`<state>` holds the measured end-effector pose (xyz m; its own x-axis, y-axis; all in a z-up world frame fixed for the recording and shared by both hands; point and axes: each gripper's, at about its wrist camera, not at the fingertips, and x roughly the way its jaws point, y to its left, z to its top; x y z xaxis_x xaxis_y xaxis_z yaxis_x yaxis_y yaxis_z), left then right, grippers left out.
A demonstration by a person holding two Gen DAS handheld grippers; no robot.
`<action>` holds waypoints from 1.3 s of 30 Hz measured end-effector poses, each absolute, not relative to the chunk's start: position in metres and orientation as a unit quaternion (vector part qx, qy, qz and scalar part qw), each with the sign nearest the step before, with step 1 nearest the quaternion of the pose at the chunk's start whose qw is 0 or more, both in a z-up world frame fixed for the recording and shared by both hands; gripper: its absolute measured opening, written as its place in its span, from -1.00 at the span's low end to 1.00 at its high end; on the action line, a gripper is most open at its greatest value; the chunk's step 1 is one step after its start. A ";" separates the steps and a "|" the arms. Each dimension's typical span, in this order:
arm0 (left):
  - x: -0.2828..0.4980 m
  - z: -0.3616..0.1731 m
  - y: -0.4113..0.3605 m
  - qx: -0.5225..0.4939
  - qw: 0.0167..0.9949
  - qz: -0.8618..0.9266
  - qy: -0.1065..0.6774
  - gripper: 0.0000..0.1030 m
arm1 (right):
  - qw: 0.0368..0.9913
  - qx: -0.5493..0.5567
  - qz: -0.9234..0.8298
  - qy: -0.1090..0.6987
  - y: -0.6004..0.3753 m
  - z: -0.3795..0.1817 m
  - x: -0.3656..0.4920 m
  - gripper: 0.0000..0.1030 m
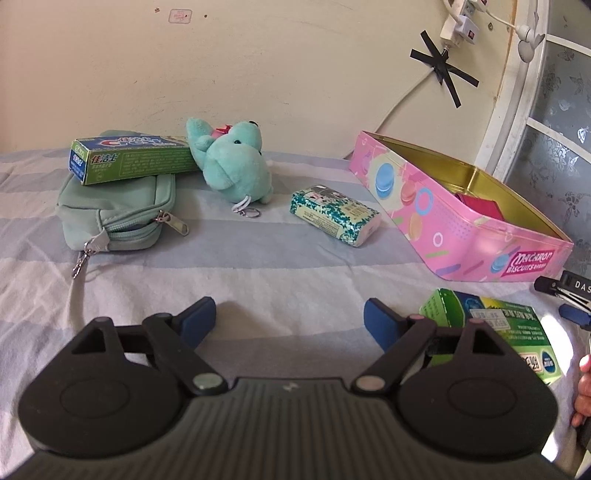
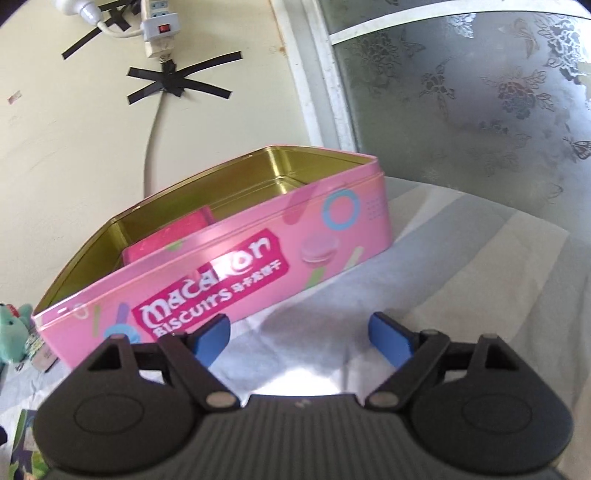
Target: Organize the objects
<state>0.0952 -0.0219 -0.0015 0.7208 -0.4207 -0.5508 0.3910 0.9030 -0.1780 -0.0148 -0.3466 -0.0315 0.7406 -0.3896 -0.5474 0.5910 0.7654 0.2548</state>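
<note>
So the pink biscuit tin (image 2: 229, 258) is where everything seems meant to end up. It sits open on the striped bed (image 1: 258, 266) by the wall, with a pink box (image 2: 173, 236) already inside at one end and the rest of the gold interior bare. From the right gripper (image 2: 301, 338) the tin is dead ahead and a bit to the left, its long side running across the view, near wall just beyond the fingers. From the left gripper (image 1: 290, 319) the same tin lies off to the right, well apart.

Both sets of fingers are spread wide with nothing between them, just bedsheet.

The loose stuff is all on the left gripper's side. Closest is a green carton (image 1: 491, 325) lying flat just beside its right-hand finger, between the two grippers really. Further out is a tissue pack (image 1: 336, 216), roughly midway between the fingers and the wall, long axis angled toward the tin. Beyond that there's a teal plush toy (image 1: 236, 162) with a keyring, leaning against a toothpaste box (image 1: 133, 158) that rests on top of a mint zip pouch (image 1: 118, 210).

Best guess: the green carton goes next, and either hand could reach it. Nothing blocks the path to the tin, though the pink box inside eats up some room. A power strip (image 2: 159, 29) and cable hang on the wall behind, well out of the way.
</note>
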 end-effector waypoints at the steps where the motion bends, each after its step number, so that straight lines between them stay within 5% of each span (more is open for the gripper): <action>1: 0.095 -0.001 -0.023 -0.020 0.928 -0.219 0.302 0.73 | 0.911 0.210 -0.262 0.239 -0.346 -0.031 -0.014 0.68; 24: 0.088 -0.002 -0.027 -0.010 0.939 -0.182 0.292 0.75 | 0.928 0.293 0.005 0.228 -0.365 -0.032 -0.032 0.69; 37: 0.069 0.020 -0.082 -0.040 0.868 -0.370 0.329 0.68 | 0.939 0.156 0.140 0.274 -0.313 -0.033 -0.049 0.78; 39: 0.068 0.019 -0.093 -0.037 0.858 -0.386 0.337 0.52 | 0.943 0.117 0.134 0.280 -0.300 -0.031 -0.049 0.77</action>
